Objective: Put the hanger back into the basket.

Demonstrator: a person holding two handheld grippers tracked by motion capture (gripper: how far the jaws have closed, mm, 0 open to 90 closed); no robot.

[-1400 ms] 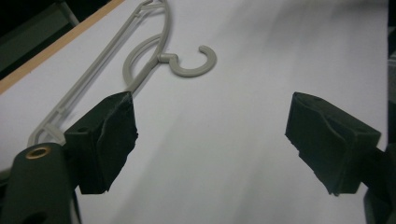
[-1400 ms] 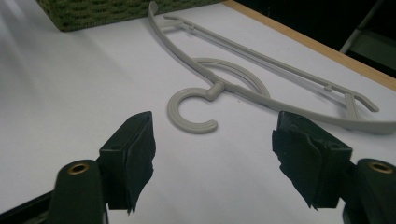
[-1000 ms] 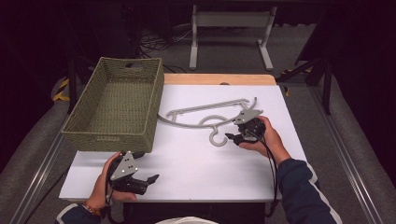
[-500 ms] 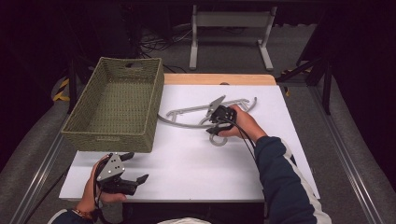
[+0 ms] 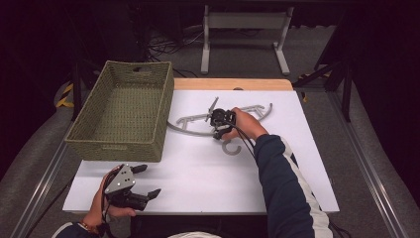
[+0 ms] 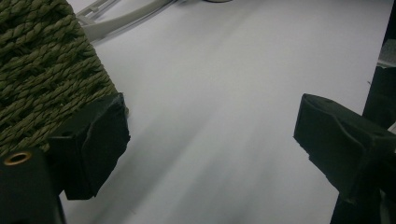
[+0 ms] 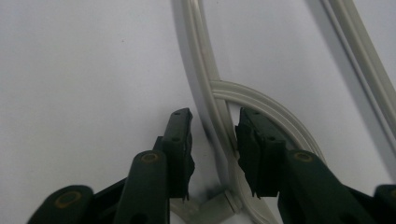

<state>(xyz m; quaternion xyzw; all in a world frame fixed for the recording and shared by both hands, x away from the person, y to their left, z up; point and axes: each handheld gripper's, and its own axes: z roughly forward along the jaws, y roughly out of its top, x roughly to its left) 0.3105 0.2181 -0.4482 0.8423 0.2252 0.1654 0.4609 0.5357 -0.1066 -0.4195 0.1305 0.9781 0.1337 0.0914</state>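
- Leftmost, a woven green basket (image 5: 121,111) is seen standing on the left part of the white table (image 5: 198,173); nothing can be made out inside it from the high view.
- Just in front of the basket's near wall, the left gripper (image 5: 143,184) is held low over the table edge, its jaws spread wide with bare tabletop between them; in the left gripper view the basket's weave (image 6: 42,70) lies against the left jaw, though contact cannot be confirmed.
- Near the table's middle, a grey plastic coat hanger (image 5: 190,125) lies flat, its long axis running roughly left to right across the table, its hook (image 5: 231,148) pointing toward the person.
- Over the hanger's neck, the right gripper (image 5: 218,120) is lowered, held by a hand in a dark sleeve with a white stripe.
- In the right gripper view its jaws are seen partly open, straddling the hanger's curved bar (image 7: 212,107) where it joins the neck; a gap is visible on both sides, so nothing is pinched yet.
- The hanger is judged the likely object of the work, and the right hand is by far the nearer; a grasp would call only for the jaws to be brought together across the bar, which runs away from the gripper between them.
- The basket lies well to the left of the hanger.
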